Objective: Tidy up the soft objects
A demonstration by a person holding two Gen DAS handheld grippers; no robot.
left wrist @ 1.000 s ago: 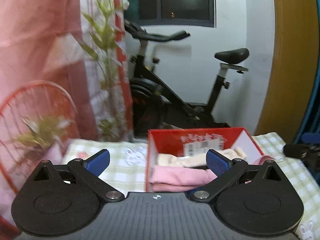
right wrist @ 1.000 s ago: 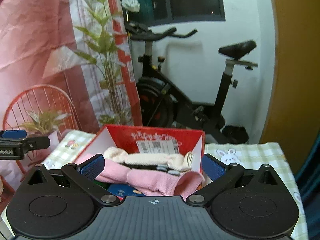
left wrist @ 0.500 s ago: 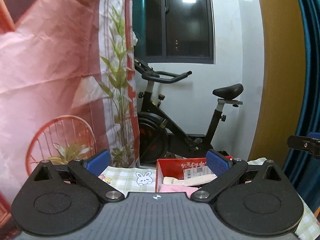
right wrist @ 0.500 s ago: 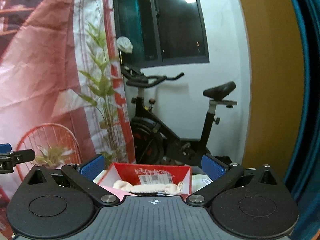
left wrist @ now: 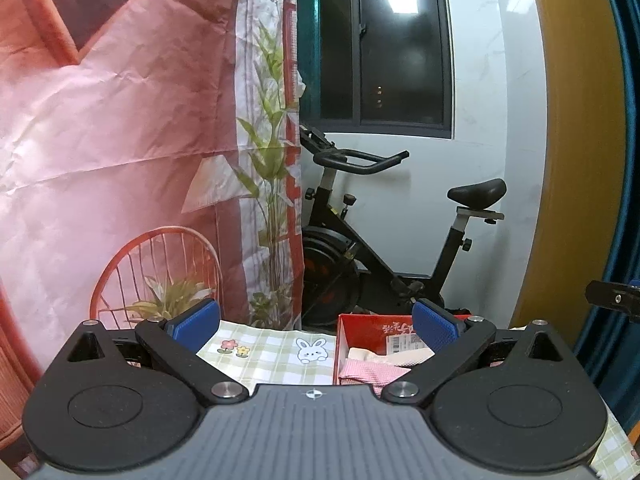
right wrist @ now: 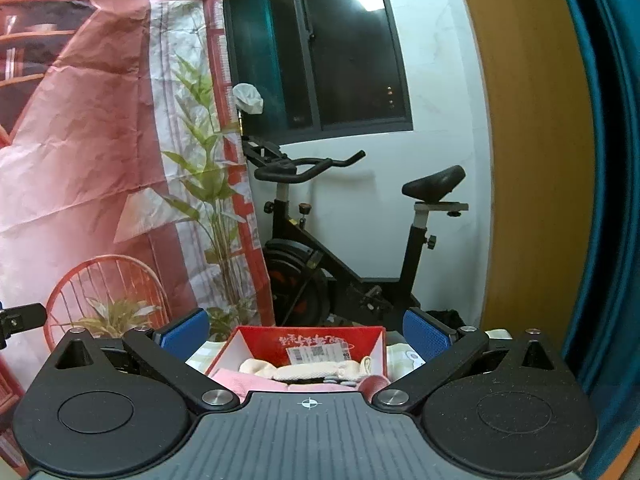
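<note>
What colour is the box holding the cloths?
Red box, white inside, clearest in the right wrist view.

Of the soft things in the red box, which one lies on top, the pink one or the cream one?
The cream one. In the right wrist view it lies across the pink cloth, against the box wall with the label.

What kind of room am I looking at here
Most likely a room in a home, perhaps a spare room or enclosed balcony. An exercise bike stands under a dark window, and a red box of soft cloths sits on a checked tablecloth with cartoon rabbits.
</note>
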